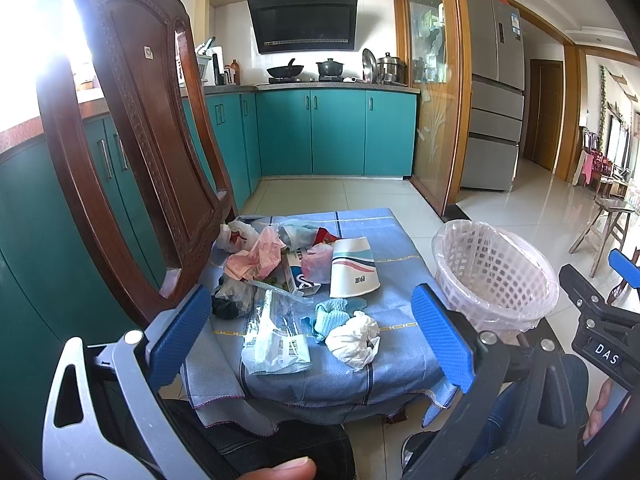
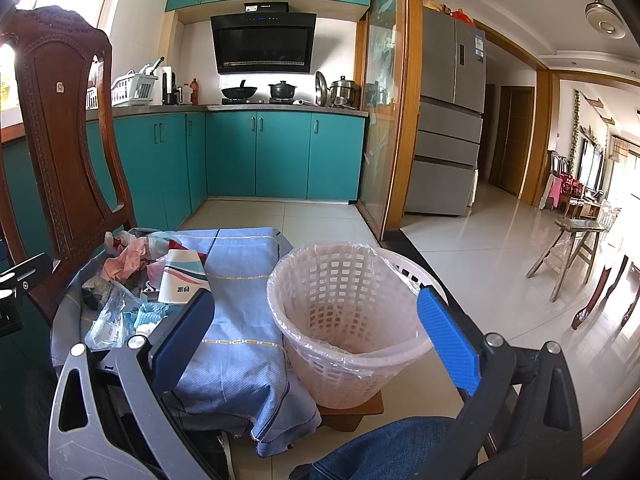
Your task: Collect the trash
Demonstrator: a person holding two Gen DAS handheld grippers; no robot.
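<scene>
blue cloth (image 1: 384, 364) covers the small table, and all the trash sits on it, straight ahead of our left gripper (image 1: 312, 336), whose jaws stand wide apart and hold nothing. nearest the front edge lie a crumpled white tissue (image 1: 354, 340) and a clear plastic wrapper (image 1: 276, 344), side by side between the two blue pads; the wrapper's long axis runs away from us toward the far edge, roughly along our fingers. just behind them sits a blue rag (image 1: 330, 314), then a flattened paper cup (image 1: 354, 268) with its long axis also pointing to the far edge. a heap of pink paper (image 1: 256, 258), bags and a dark scrap fills the far left corner by the chair (image 1: 132, 152); we cannot count it piece by piece.

our right gripper (image 2: 316, 336) is also fully open and empty, and it faces the one lined basket (image 2: 344, 320) just off the table's right edge. we judge the left hand nearer the trash, so the tissue looks the easiest first pick.

count: one tissue, one wrapper, one rag, one cup, one basket.
</scene>
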